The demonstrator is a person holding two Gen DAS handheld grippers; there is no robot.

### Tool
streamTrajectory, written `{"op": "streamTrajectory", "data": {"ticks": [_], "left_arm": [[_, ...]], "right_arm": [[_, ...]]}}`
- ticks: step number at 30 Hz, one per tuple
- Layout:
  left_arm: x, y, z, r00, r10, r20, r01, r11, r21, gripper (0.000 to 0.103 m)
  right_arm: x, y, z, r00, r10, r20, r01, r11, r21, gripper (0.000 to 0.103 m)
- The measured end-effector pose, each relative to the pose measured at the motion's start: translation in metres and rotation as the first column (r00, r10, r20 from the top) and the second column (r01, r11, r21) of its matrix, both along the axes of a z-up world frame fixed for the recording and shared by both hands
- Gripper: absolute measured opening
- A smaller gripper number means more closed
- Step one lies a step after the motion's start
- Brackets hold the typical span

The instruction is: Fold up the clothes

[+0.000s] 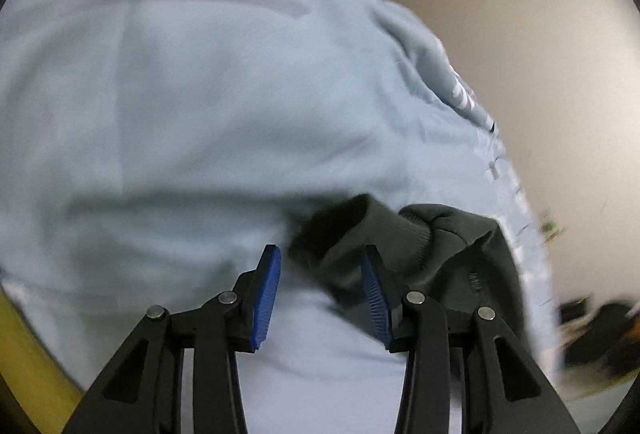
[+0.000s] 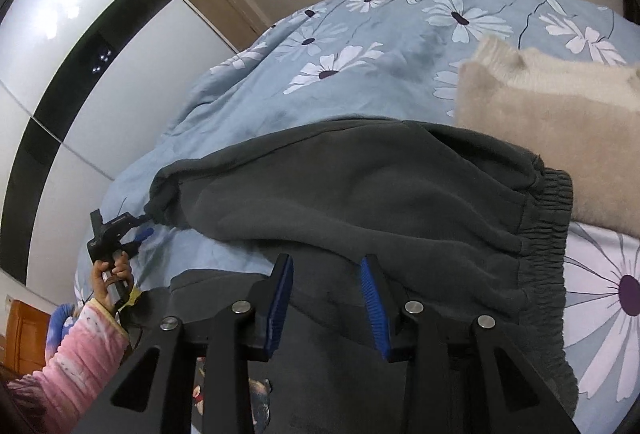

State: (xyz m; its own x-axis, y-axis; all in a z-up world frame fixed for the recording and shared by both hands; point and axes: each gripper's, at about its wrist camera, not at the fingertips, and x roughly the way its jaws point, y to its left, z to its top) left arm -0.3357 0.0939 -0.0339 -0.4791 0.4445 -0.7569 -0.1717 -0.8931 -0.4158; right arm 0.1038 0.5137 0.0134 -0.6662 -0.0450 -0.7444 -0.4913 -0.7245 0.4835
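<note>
Floral bedspread [image 2: 360, 45] carries dark sweatpants [image 2: 360, 193]. Left gripper [image 1: 320, 290] jaws open beside cuff [image 1: 400, 234]; right gripper [image 2: 326, 298] jaws open over sweatpants.

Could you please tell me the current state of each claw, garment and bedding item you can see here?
Left claw: open, at the trouser cuff.
Right claw: open, over the trousers, gripping nothing.
Dark grey fleece trousers: partly folded over, lying on the duvet.
Blue floral duvet: spread out, rumpled.
Beige fuzzy garment: folded, beside the waistband.
</note>
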Motion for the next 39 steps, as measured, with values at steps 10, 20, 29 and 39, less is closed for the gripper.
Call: {"op": "streamTrajectory", "data": {"ticks": [10, 20, 29, 39], "left_arm": [[0.009, 0.049, 0.000, 0.973, -0.214, -0.090, 0.190, 0.957, -0.218, 0.009], [0.049, 0.018, 0.106, 0.938, -0.145, -0.315, 0.125, 0.989, -0.081, 0.005], [0.017, -0.003, 0.057, 0.986, -0.017, -0.169, -0.016, 0.981, -0.193, 0.005], [0.012, 0.003, 0.044, 0.992, 0.012, -0.123, -0.038, 0.977, -0.209, 0.005]], "right_arm": [[-0.013, -0.002, -0.017, 0.999, 0.015, 0.039, -0.014, 1.000, -0.019, 0.040], [0.002, 0.002, -0.004, 1.000, -0.005, 0.006, 0.005, 1.000, -0.001, 0.040], [-0.005, 0.033, -0.001, 0.999, -0.041, -0.019, 0.042, 0.998, 0.040, 0.040], [-0.094, 0.064, 0.003, 0.952, 0.205, 0.227, -0.271, 0.909, 0.316, 0.050]]}}
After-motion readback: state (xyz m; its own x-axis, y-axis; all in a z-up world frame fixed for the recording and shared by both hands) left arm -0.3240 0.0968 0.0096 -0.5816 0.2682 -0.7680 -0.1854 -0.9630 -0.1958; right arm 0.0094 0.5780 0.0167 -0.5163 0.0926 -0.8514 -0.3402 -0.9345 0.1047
